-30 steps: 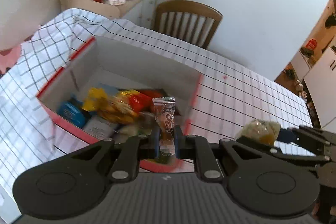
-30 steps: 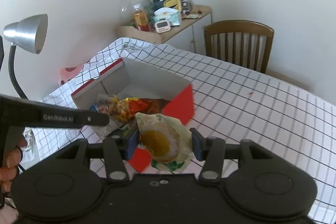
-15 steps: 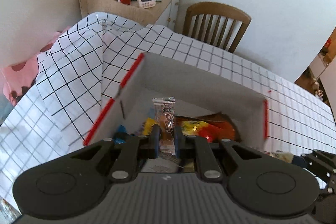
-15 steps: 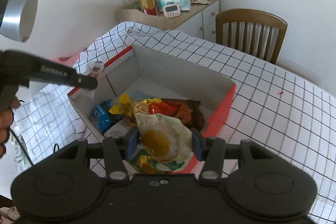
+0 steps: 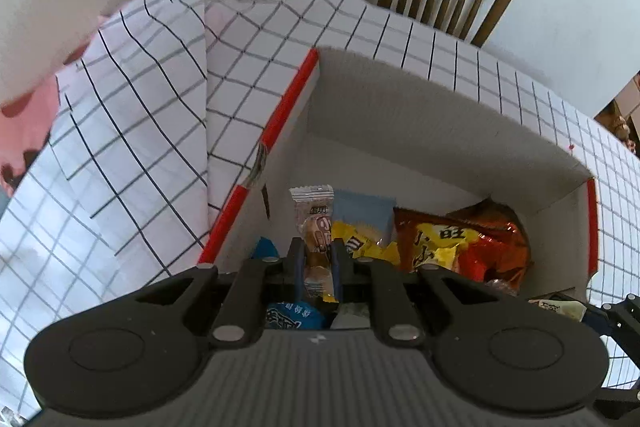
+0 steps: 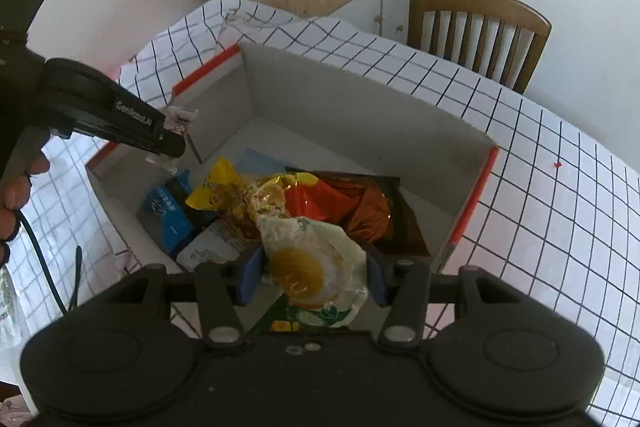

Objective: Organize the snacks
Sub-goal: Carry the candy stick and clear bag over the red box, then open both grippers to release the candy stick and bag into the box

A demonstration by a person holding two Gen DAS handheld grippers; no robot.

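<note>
Snacks (image 6: pixel 320 203) in box (image 6: pixel 360 107), checked tablecloth (image 6: pixel 540 187), wooden chair (image 6: pixel 476 23)

Black gripper (image 6: pixel 312 281), blue pads (image 6: pixel 249 273), perhaps "GenRobot.AI" lettering

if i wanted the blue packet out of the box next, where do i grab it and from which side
Judging from the right wrist view, the blue packet lies flat in the box's near-left corner, its right end tucked under the yellow wrapper. Probably pinch its free upper-left end, coming straight down from above: the box wall blocks any side approach, and that end looks uncovered.
</note>
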